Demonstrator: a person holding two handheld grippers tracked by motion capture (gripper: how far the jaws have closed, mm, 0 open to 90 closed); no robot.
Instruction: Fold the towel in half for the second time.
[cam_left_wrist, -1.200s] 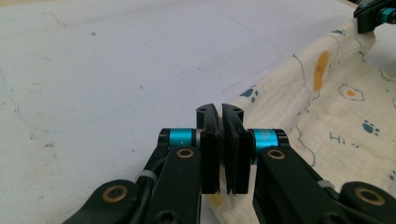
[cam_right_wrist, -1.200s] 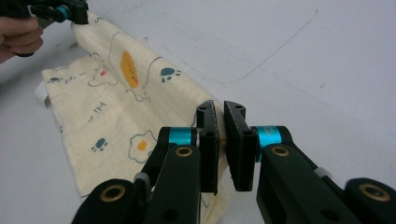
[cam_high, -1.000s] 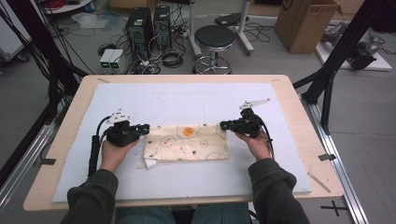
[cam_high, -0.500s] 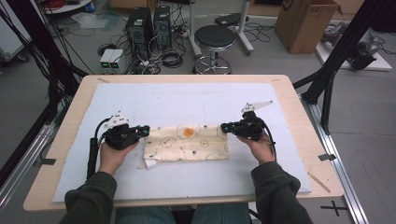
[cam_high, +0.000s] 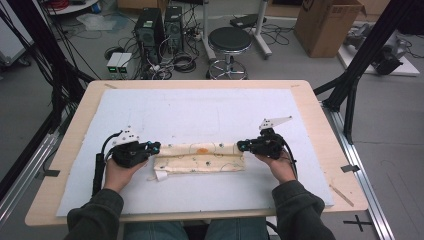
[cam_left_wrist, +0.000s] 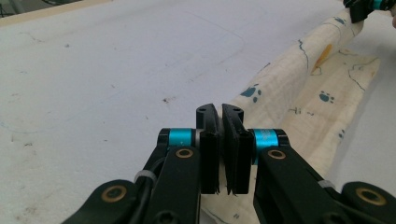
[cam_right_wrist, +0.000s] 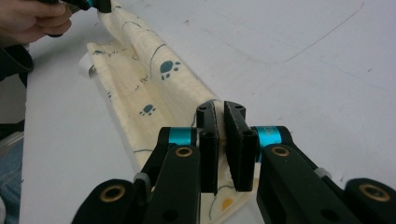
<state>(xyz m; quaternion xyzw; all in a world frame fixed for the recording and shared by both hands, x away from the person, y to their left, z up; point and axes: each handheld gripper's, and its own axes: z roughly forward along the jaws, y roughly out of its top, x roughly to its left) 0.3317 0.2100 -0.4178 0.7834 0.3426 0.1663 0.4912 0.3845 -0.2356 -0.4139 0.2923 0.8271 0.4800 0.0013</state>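
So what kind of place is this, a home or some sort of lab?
Most likely a lab or workshop set up for recording. Black computer towers stand among tangled cables on the grey floor, a black frame strut rises beside the wooden table, and a brown cardboard box sits behind.

the cloth looks like soft crinkly cream cotton, matt; the table has a pale wood edge under a slightly scuffed white mat; gripper jaws matt black plastic

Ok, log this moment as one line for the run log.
left tongs: shut on cloth left end | right tongs: shut on cloth right end | cloth: folded strip on mat, far edge lifted
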